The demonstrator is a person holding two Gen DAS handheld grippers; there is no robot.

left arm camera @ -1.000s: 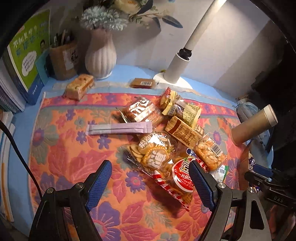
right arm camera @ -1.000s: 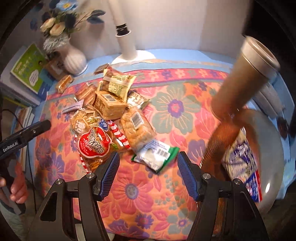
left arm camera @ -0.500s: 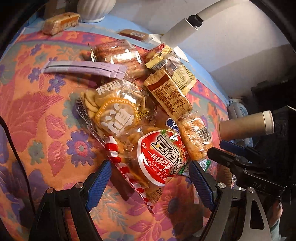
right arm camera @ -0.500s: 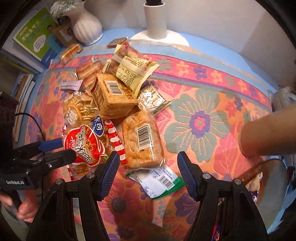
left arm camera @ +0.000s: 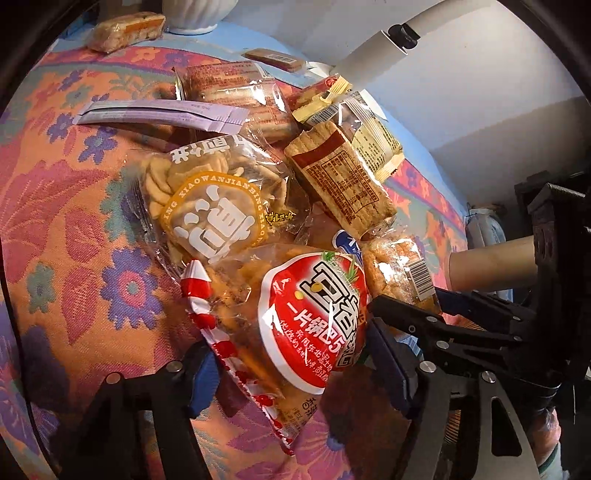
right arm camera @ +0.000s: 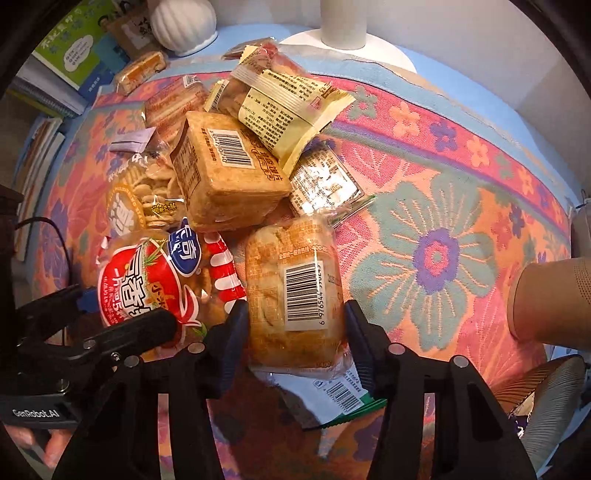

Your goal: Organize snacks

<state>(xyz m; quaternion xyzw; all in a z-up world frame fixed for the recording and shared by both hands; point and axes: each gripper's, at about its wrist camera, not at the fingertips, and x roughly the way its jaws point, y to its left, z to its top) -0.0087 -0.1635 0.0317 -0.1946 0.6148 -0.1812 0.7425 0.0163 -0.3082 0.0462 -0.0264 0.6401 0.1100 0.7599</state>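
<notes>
A pile of snack packets lies on a floral cloth. My left gripper is open, its fingers on either side of a red-and-white crisp bag; the bag also shows in the right wrist view. My right gripper is open, its fingers on either side of a clear pastry packet with a barcode; I cannot tell if the pads touch it. That packet shows in the left wrist view beside the right gripper's fingers.
Behind lie a round-biscuit bag, a brown wafer pack, a yellow packet, a purple sachet and a green-edged packet. A cardboard tube, a lamp base, a white vase and books ring the cloth.
Both grippers have moved forward and down into the pile. The left one now straddles the red crisp bag, the right one the barcode pastry packet. Both stay open.
</notes>
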